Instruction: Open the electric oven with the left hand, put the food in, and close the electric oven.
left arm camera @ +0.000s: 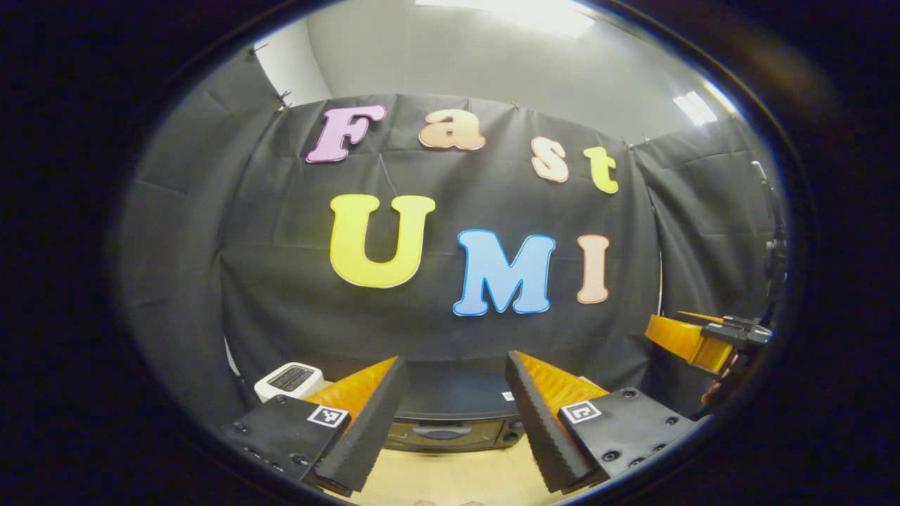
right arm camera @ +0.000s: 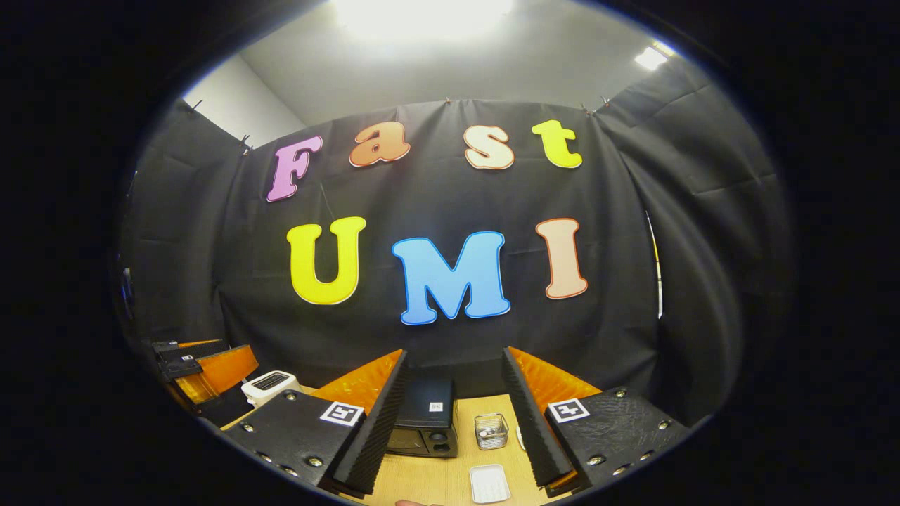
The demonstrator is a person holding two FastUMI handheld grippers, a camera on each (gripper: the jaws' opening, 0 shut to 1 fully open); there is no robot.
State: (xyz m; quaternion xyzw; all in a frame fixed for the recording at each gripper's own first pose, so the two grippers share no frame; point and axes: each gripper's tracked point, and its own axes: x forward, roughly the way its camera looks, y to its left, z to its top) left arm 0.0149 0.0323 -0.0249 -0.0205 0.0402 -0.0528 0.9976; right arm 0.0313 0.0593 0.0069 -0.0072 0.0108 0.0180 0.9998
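Note:
The black electric oven [left arm camera: 450, 422] stands on the wooden table with its door closed, low between my left gripper's fingers. My left gripper [left arm camera: 455, 360] is open, empty, and held above and in front of the oven. In the right gripper view the oven [right arm camera: 425, 418] sits farther off, slightly left of centre. My right gripper [right arm camera: 454, 351] is open too, with nothing between its fingers. A small clear container [right arm camera: 491, 430] with something inside stands right of the oven, and a white rectangular dish [right arm camera: 489, 483] lies nearer to me.
A white toaster [left arm camera: 288, 379] stands left of the oven, also seen as the toaster [right arm camera: 271, 385] in the right gripper view. The other gripper's orange body [left arm camera: 692, 341] hangs at the right edge. The light wooden tabletop [right arm camera: 429, 478] stretches in front of the oven.

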